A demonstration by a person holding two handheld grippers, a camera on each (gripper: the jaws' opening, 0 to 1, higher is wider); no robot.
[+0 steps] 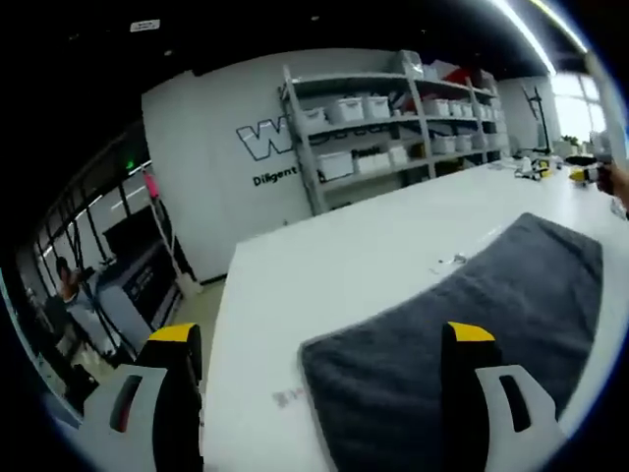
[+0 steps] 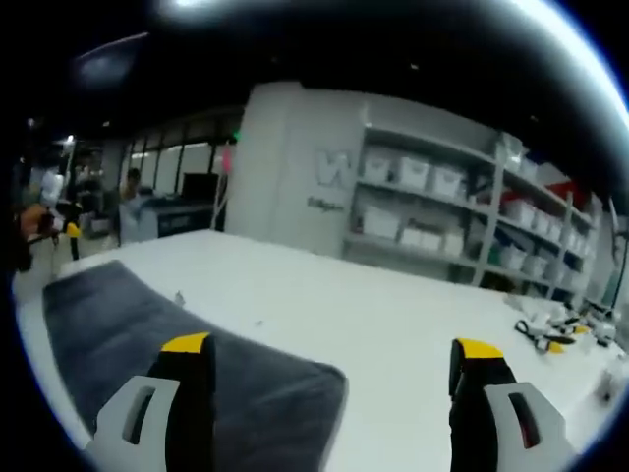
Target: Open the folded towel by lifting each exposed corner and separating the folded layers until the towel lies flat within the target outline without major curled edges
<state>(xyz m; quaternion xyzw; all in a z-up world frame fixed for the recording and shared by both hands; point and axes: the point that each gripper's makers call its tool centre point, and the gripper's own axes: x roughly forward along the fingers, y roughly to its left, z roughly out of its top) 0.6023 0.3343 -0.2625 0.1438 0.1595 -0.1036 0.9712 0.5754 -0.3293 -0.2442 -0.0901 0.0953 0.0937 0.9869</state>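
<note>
White table point(image 1: 324, 265) | grey towel point(image 1: 462, 324) lying folded | left claw point(image 1: 319, 339) released | right claw point(image 2: 332, 349) released

Grey shelving point(image 1: 393, 123) with white bins point(image 2: 411, 173) lines a lettered white wall point(image 1: 211, 162).

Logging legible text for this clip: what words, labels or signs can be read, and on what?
"Diligent": small lettering on the white wall, left gripper view.
"W": start of a large wall logo; the shelving hides the rest.
Faint mark on the table: too blurred.
</note>
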